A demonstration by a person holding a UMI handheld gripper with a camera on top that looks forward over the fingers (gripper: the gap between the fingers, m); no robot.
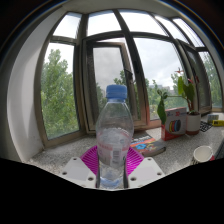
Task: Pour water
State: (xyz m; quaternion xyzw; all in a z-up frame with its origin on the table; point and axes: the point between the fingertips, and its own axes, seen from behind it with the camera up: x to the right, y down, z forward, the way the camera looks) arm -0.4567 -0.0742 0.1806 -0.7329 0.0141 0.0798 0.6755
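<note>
The water bottle point(115, 135) is seen upright between the pink pads point(93, 160) of the claw point(113, 168), long axis vertical, dead ahead above the windowsill point(60, 155). It appears clamped from both sides; tilting is judged next.

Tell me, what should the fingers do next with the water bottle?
Probably lift it a little. The fingers seem to already hug the water bottle, which stands upright with its blue cap on, above the table, so nothing can pour yet.
</note>
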